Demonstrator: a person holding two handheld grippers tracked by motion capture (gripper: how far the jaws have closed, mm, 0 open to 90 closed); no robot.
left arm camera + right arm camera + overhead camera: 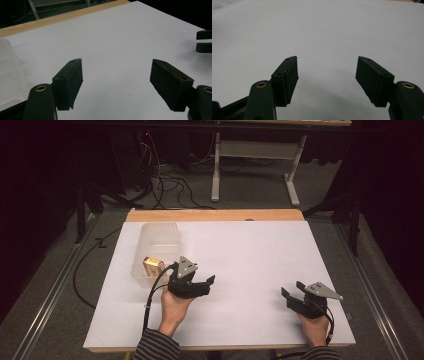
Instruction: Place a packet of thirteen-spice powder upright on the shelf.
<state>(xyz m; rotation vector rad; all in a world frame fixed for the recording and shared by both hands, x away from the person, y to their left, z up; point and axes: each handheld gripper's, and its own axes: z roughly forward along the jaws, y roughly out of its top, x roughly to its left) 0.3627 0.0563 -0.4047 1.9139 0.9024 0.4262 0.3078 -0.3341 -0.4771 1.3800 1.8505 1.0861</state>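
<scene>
- Left of centre in the high view, a small yellow box (153, 265) lies inside a clear plastic container (155, 237), at its near end and just up-left of the left gripper (202, 285).
- The box looks like a small carton with a reddish edge; its print is too small to read.
- The container lies on the white table sheet (240, 255), long side running away from the person; its pale wall (7, 72) fills the left edge of the left gripper view.
- The left gripper has its jaws apart with nothing between them. In its own view they frame bare sheet, so they point toward the middle of the table and not at the box.
- The right gripper (292, 295) rests at the lower right of the high view, well apart from the container, jaws likewise spread and empty; its own view looks along them over plain white sheet (317, 32).
- The tips of the right gripper's jaws also appear at the right edge of the left gripper view.
- Beyond the sheet, a strip of wooden table edge (215, 214) runs along the far side, with cables on the floor (170, 185) in the upper part of the frame.
- Judged risk: the container is light and clear, so a jaw reaching in for the box could catch its rim and shove or tip the whole thing.
- Judged risk: with the right gripper far off, nothing steadies the container; and the box sits close to the wall, leaving little room for a jaw, so a pinch may slip off a corner.
</scene>
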